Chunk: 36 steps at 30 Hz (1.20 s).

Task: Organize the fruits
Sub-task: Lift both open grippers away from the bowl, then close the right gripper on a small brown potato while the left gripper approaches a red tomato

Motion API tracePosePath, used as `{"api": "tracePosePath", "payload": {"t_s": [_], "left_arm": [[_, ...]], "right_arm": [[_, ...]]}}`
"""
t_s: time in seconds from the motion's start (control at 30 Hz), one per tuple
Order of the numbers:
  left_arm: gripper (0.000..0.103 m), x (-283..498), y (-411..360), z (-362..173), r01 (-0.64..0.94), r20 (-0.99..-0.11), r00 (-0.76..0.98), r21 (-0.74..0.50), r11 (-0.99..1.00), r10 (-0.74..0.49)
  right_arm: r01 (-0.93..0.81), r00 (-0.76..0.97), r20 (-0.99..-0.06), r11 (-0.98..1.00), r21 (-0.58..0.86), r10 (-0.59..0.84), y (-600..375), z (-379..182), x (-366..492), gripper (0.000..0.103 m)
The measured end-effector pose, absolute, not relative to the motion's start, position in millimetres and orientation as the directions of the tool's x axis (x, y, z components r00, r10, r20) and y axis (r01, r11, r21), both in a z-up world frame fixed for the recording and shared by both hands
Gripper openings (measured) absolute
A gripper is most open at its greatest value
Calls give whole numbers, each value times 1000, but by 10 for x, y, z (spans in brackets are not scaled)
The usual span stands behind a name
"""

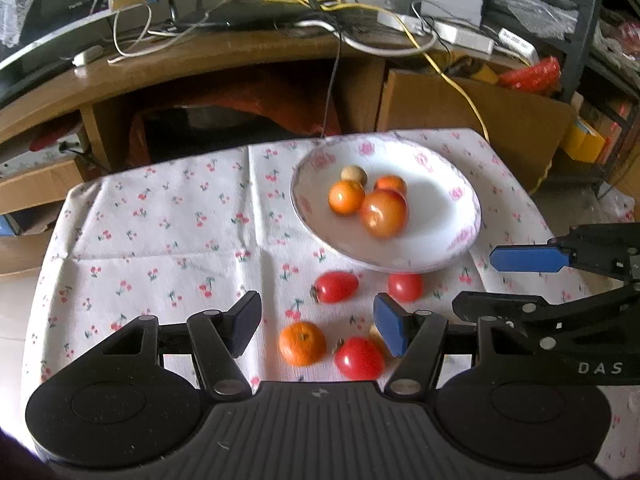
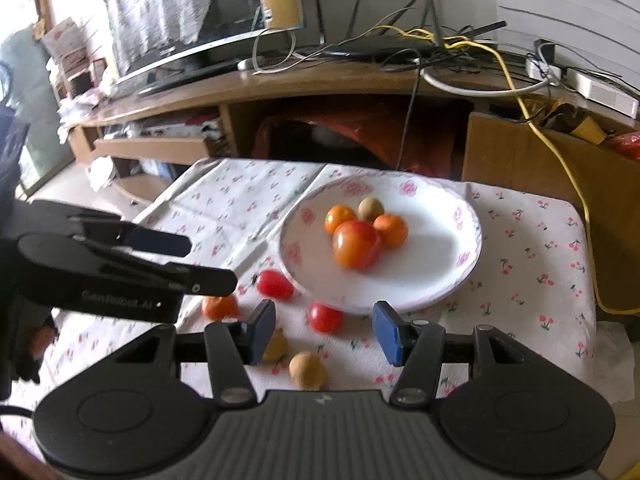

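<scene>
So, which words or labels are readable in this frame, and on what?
"DAS": white letters on the black right gripper body, seen from the left wrist.
"GenRobot.AI": faint, partly blurred, on the black left gripper body.
Curved black monitor logo: too blurred.

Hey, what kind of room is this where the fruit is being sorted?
Probably a home living room or study, not a kitchen: a wooden desk strewn with tangled cables, a monitor on it, and a cherry-print tablecloth under the flowered plate.

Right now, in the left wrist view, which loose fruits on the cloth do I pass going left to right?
Small orange → upper plum tomato → near red tomato → round tomato by the plate.
</scene>
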<state>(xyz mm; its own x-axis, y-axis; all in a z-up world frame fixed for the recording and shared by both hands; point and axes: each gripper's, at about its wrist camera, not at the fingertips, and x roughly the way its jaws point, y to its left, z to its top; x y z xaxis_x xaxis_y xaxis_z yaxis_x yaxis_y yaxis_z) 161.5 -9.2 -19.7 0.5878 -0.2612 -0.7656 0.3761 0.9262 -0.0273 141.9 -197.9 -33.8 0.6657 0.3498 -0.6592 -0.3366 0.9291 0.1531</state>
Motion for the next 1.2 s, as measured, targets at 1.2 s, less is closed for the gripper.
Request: {"api": "tracePosePath", "payload": {"t_s": [1.2], "left_arm": [[69, 1563, 15, -478, 518, -797, 508, -20, 855, -327]], "right_arm": [[-444, 556, -766, 894, 55, 323, -1699, -777, 1510, 49]]}}
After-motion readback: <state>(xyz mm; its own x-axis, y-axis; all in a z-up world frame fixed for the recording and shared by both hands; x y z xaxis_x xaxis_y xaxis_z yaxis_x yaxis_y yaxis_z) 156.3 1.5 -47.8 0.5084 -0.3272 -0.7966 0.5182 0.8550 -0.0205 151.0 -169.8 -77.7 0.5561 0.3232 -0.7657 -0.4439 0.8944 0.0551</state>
